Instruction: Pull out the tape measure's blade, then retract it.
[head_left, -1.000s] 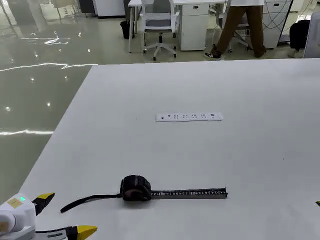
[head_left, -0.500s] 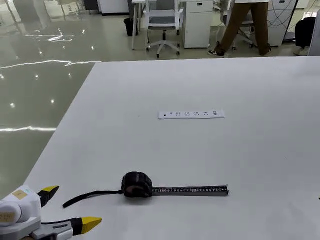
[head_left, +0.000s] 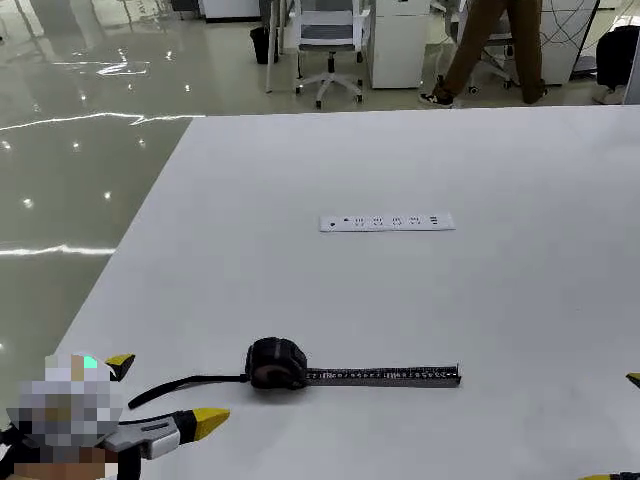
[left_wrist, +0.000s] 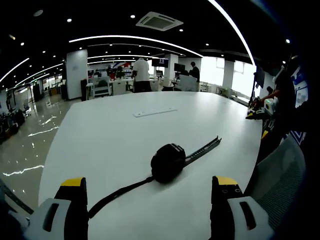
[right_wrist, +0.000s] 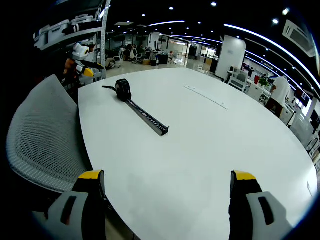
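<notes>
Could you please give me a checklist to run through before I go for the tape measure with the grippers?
1. Tape measure case lies free on the white table: ok.
2. Blade is pulled out and lies flat on the table: ok.
3. Left gripper is open, with the case ahead between its jaws: ok.
4. Right gripper is open but apart from the blade's end: not ok for gripping yet.
5. Wrist strap is clear of the left gripper's path: not ok, it trails toward that gripper.
6. Blade lock set or released: cannot tell.
</notes>
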